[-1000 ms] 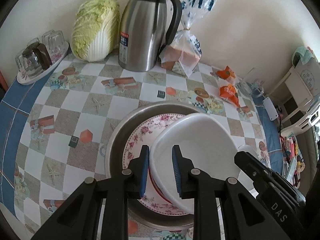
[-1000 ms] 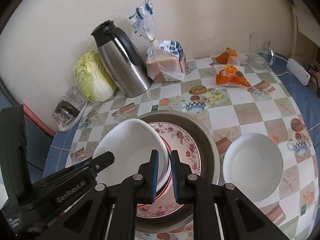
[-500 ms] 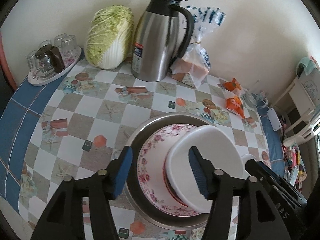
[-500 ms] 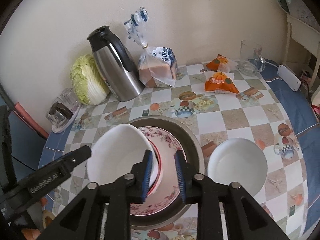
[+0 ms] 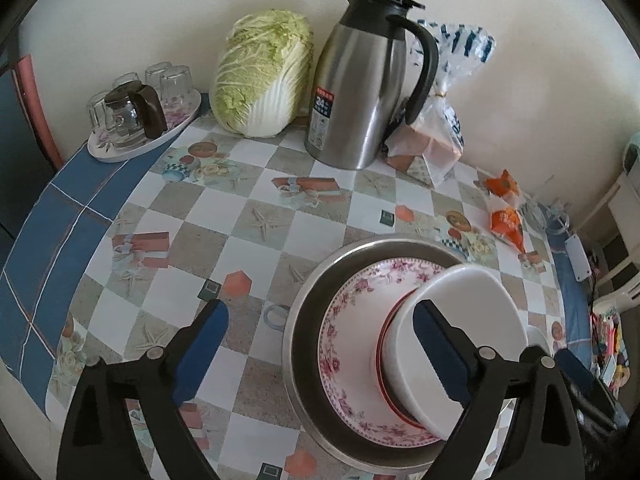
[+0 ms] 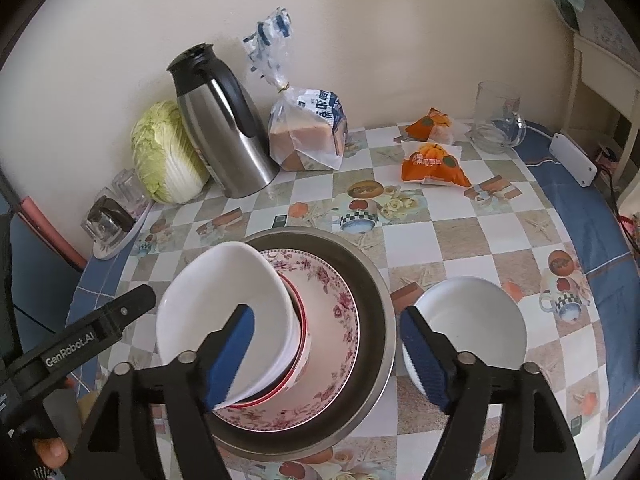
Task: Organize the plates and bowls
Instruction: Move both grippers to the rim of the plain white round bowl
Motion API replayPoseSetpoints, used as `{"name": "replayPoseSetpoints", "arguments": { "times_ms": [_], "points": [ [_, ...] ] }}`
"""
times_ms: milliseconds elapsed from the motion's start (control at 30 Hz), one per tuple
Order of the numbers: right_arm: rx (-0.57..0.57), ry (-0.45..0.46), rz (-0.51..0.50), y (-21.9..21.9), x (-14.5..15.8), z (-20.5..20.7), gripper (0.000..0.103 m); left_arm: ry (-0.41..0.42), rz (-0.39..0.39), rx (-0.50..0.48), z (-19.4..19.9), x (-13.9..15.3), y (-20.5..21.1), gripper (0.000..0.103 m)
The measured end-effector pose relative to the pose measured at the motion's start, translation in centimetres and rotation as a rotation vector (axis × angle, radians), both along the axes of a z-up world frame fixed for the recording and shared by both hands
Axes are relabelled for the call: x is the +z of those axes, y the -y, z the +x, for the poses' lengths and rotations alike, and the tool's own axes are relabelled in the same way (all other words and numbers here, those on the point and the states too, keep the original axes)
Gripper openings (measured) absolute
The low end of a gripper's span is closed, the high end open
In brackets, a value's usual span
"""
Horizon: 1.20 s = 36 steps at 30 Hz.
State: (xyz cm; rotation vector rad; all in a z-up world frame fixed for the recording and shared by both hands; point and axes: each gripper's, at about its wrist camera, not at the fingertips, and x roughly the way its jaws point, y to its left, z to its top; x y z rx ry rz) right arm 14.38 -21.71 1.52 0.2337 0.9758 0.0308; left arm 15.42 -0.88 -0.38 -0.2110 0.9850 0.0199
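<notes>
In the left wrist view, the left gripper stood released, its jaws having just been opening; nothing was pressed between the blue pads. The plain white ceramic bowl sat nested in a red-rimmed bowl on the pink-flowered white plate, all inside the wide stainless steel basin on the checked tablecloth. The white bowl leaned a little in its nest.

In the right wrist view, the right gripper was likewise let go, its jaws having just been opening, one pad over the white bowl's hollow but not gripping it. A second plain white ceramic bowl rested on the cloth just beside the basin. It looked stiff, glazed, likely slick and breakable, moderately heavy; the rim wall, pinched inside and outside, seemed the surest hold.
</notes>
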Motion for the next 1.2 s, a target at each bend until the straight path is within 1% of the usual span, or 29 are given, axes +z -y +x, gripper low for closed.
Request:
{"name": "replayPoseSetpoints", "arguments": {
  "times_ms": [33, 100, 333, 667, 767, 967, 1200],
  "points": [
    [0.006, 0.004, 0.003, -0.1, 0.0, 0.0, 0.094, 0.004, 0.004, 0.004, 0.0, 0.1, 0.0, 0.094],
    [0.012, 0.016, 0.009, -0.2, 0.0, 0.0, 0.103, 0.007, 0.013, 0.013, 0.0, 0.1, -0.2, 0.094],
    [-0.001, 0.012, 0.012, 0.2, -0.1, 0.0, 0.103, 0.007, 0.022, 0.026, -0.1, 0.0, -0.4, 0.094],
    [-0.008, 0.040, 0.019, 1.7, 0.9, -0.6, 0.103, 0.053, 0.028, 0.033, -1.0, 1.7, -0.2, 0.094],
    [-0.053, 0.050, 0.025, 3.7, 1.3, -1.0, 0.103, 0.068, 0.017, 0.025, -1.3, 2.3, 0.3, 0.094],
    [-0.150, 0.048, 0.013, 7.9, 1.6, -1.9, 0.103, 0.090, -0.063, -0.037, -1.9, 3.4, 2.4, 0.094],
    [-0.243, 0.043, -0.006, 12.8, 1.6, -3.5, 0.103, 0.116, -0.087, -0.131, -2.7, 4.8, 6.7, 0.094]
  ]
}}
